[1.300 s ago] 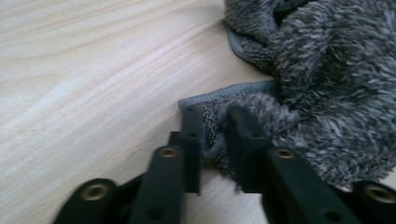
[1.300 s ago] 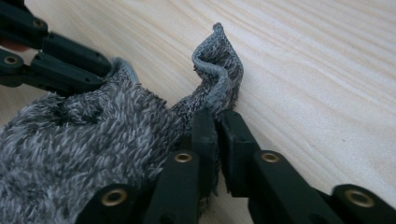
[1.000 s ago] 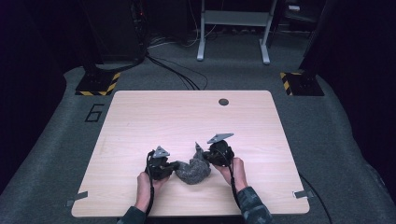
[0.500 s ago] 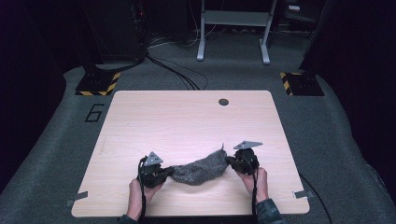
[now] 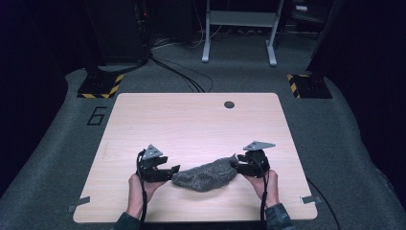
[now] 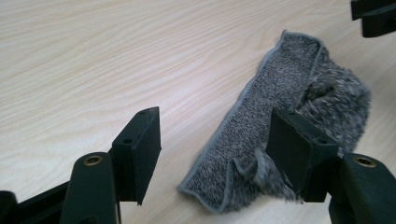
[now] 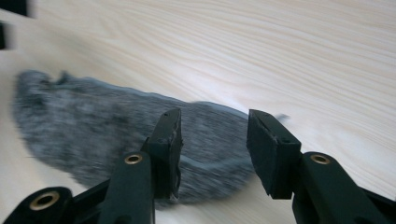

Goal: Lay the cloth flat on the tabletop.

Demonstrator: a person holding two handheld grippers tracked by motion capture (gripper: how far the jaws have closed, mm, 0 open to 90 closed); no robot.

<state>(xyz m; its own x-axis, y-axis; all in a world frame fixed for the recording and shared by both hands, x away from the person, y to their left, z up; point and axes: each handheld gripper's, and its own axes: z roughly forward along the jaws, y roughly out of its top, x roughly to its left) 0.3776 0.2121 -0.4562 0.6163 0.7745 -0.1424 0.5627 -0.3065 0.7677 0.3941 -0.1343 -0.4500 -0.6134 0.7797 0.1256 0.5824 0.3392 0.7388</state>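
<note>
The left gripper (image 5: 168, 171) sits at the lower left of the high view, held in the person's left hand (image 5: 140, 189), and its jaws have just been opening. In the left gripper view they stand well apart over bare wood, the right jaw just over the near end of the grey cloth (image 6: 280, 126), with no pad pressing on it: the cloth is released. The right gripper (image 5: 238, 166) is at the lower right of the high view, in the right hand (image 5: 265, 184), and its jaws have also just been opening. In the right gripper view they stand apart above the cloth's edge, with nothing pinched between them.

The grey cloth (image 5: 206, 175) lies stretched out flat on the table (image 5: 191, 120) between the two grippers, in the lower middle of the high view. One side is fuzzy, and a hemmed strip is folded over along its length, plain in the left gripper view. A small dark round hole (image 5: 229, 104) sits near the table's far edge, well apart from the cloth.
</note>
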